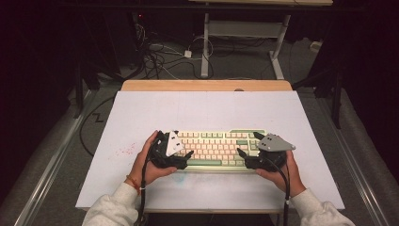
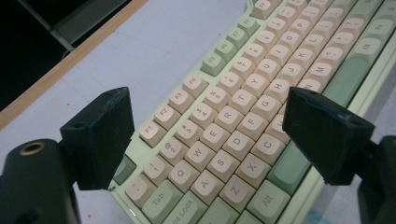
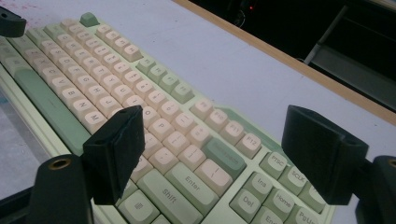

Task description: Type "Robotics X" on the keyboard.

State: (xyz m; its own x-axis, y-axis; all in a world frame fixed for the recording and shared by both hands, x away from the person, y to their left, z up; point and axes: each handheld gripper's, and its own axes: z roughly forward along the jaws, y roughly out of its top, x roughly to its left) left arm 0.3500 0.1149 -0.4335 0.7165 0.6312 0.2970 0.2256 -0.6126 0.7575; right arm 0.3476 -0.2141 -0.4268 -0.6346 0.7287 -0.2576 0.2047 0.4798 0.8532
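Keyboard point(image 1: 219, 147), cream keys w/ green mods, flat on table; left claw point(image 2: 205, 135) & right claw point(image 3: 212, 156) both spread over it.

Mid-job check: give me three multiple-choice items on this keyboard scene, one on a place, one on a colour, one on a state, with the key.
1. Where on the cream-and-green mechanical keyboard is the left claw?
A. its left end
B. its right end
C. off the keyboard, at the table's far edge

2. What colour is the long space bar?
A. red
B. green
C. black

3. How do the right claw's jaws stand?
A. shut on a keycap
C. shut on a cable
B. open, holding nothing

Key: 1 A, the left gripper view looks over the Tab, Q and A keys between its jaws. 2 B, in the high view the bar matches the green modifier keys, not the cream letter keys. 3 B, the right gripper view shows the jaws wide apart above the Enter and Shift keys, with nothing between them.
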